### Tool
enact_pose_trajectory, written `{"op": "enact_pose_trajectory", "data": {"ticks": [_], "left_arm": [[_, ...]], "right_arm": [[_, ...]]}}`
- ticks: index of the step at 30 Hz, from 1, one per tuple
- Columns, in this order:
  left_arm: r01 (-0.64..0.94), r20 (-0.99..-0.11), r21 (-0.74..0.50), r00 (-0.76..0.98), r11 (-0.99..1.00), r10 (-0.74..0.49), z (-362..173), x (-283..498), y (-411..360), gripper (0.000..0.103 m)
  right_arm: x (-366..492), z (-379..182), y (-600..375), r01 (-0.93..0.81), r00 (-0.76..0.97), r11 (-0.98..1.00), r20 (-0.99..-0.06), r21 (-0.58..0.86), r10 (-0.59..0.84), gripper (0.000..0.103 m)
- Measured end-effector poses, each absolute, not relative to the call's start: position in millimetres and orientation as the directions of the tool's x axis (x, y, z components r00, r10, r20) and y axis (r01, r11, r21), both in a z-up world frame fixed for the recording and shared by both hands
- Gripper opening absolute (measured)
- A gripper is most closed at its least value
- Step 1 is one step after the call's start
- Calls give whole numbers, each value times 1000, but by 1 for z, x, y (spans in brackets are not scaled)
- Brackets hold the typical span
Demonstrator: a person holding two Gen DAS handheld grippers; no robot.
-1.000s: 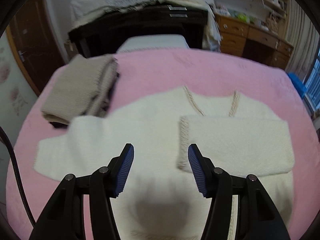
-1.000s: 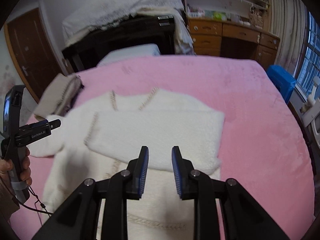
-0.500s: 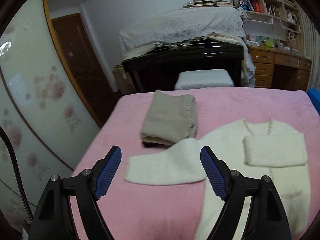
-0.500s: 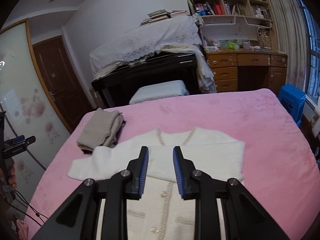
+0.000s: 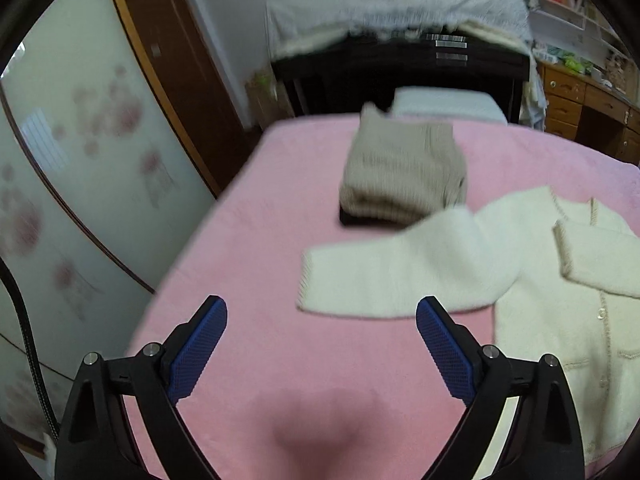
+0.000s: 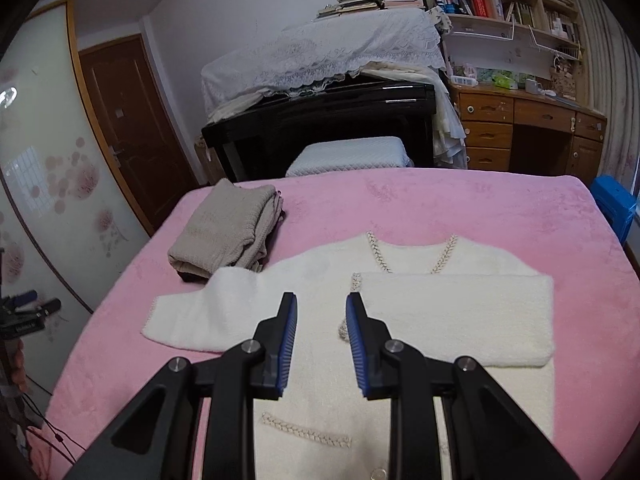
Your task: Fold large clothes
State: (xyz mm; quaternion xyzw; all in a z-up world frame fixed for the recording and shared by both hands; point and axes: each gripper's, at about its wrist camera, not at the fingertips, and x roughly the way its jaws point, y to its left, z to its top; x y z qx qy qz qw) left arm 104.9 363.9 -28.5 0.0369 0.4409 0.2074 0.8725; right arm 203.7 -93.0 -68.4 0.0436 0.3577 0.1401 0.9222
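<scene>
**A:** The cream cardigan (image 6: 320, 364) lies flat on the pink bedspread (image 6: 460, 204), buttons up, just beside the folded beige knit (image 6: 224, 236) and on the side of it nearer to us. 1 sleeve (image 6: 456, 320) is already laid across the chest. The other sleeve (image 5: 392, 276) sticks straight out, its upper edge almost touching the beige knit.

**B:** So that outstretched sleeve looks like the step in hand. What are the grippers doing?

**A:** The left gripper (image 5: 322, 312) hangs over bare bedspread just short of the sleeve's cuff (image 5: 306, 280), nearer to us than the beige knit. Its jaws are opening, already spread wide, with nothing between them. The right gripper (image 6: 322, 308) hovers above the cardigan's middle, jaws only a narrow gap apart, and it holds nothing either.

**B:** How would you do it well?

**A:** I'd bring the left gripper down on the cuff end and pinch both layers near the edge, not just the fuzzy top layer. Then lift only enough to clear the fabric and carry the cuff across, away from the beige knit, so the sleeve lands squarely over the 1 already folded.

**B:** Any risk?

**A:** The thick pile could drag the shoulder along. I reckon the right gripper could press near the shoulder seam to hold the body still.
</scene>
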Motion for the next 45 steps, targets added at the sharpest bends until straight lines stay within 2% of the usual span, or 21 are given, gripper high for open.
{"op": "enact_pose_trajectory", "data": {"ticks": [6, 14, 19, 27, 35, 37, 38, 40, 43, 45], "left_arm": [[-386, -803, 137, 496, 912, 330, -136, 138, 416, 95], [-512, -862, -9, 440, 859, 253, -225, 181, 493, 95], [-568, -871, -48, 426, 822, 244, -258, 196, 534, 95], [-632, -909, -136, 387, 763, 158, -310, 214, 574, 95], [-576, -910, -121, 390, 808, 143, -330, 231, 570, 94], [-554, -902, -156, 417, 818, 111, -329, 232, 566, 69], [-522, -895, -202, 442, 829, 60, -326, 233, 563, 22], [-526, -902, -190, 426, 829, 63, -319, 238, 559, 9], [-498, -874, -220, 483, 839, 57, -283, 236, 547, 7], [-459, -824, -262, 564, 849, 51, -245, 229, 535, 7]], "right_arm": [[231, -102, -41, -214, 661, 967, -708, 141, 249, 25], [258, -143, 35, -268, 584, 958, -773, 102, 246, 25], [265, -157, 73, -312, 549, 945, -793, 100, 265, 25], [267, -161, 99, -347, 535, 935, -802, 80, 267, 25], [264, -162, 94, -315, 521, 946, -818, 80, 243, 25], [263, -161, 89, -297, 512, 951, -825, 91, 239, 25], [263, -160, 86, -286, 507, 953, -828, 101, 240, 25], [262, -155, 82, -270, 504, 956, -830, 112, 240, 25], [260, -142, 74, -252, 509, 960, -826, 124, 241, 25], [258, -128, 64, -241, 527, 962, -815, 129, 241, 25]]}}
